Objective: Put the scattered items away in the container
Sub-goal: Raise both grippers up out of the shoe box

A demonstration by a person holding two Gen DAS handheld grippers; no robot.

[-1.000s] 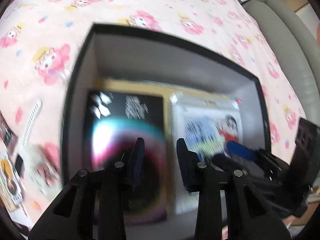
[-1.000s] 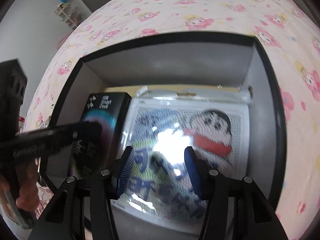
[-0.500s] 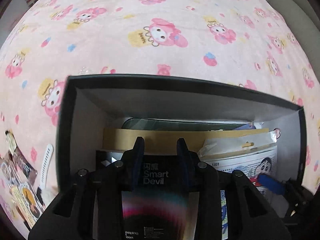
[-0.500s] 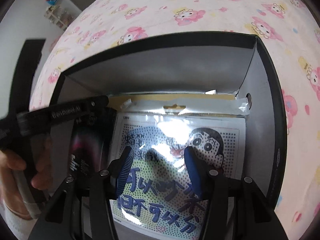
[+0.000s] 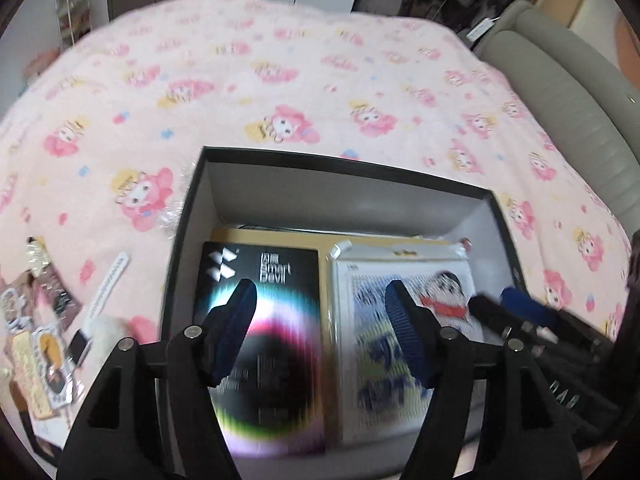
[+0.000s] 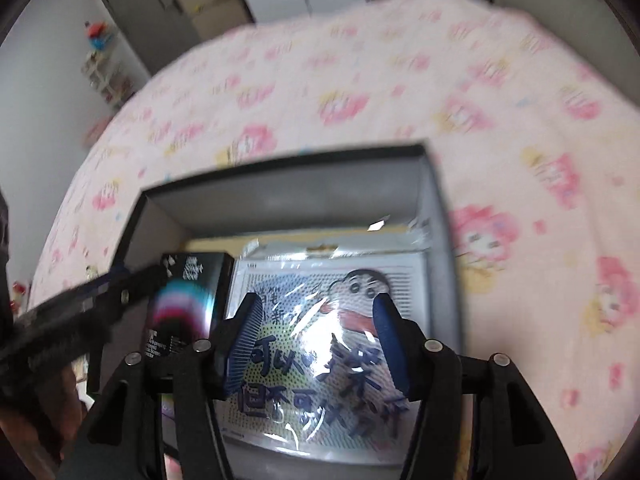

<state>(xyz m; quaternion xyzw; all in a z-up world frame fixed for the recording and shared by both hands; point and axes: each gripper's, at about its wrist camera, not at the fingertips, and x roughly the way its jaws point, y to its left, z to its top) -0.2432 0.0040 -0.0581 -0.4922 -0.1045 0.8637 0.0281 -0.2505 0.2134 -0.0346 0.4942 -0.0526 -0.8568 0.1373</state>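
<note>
We record a black open-topped box [image 5: 188,216] with grey inner walls, standing on a bedspread [image 5: 280,80] of pink with a cartoon-character print. Inside it, lying flat and side by side, we list a black packet [image 5: 276,280] marked "Smart Devil" with a rainbow ring design on the left, and a clear-wrapped cartoon bead kit [image 5: 400,280] showing a boy's face on the right; both rest on a tan sheet [image 5: 272,236] whose far edge shows behind them. Our left gripper [image 5: 320,328] hangs above the box with its blue-padded fingers spread wide and nothing between them, the packet and kit showing in the gap below. Our right gripper [image 6: 314,344] likewise stands wide apart and empty, poised over the bead kit [image 6: 332,280]. Remaining outside the box, on the bedspread to its left, we note a white strap-like strip [image 5: 108,280], a fluffy white item [image 5: 106,330], and several small cards or stickers [image 5: 40,344], too blurred to itemise further. A grey sofa [image 5: 560,92] borders the bed at right.
</note>
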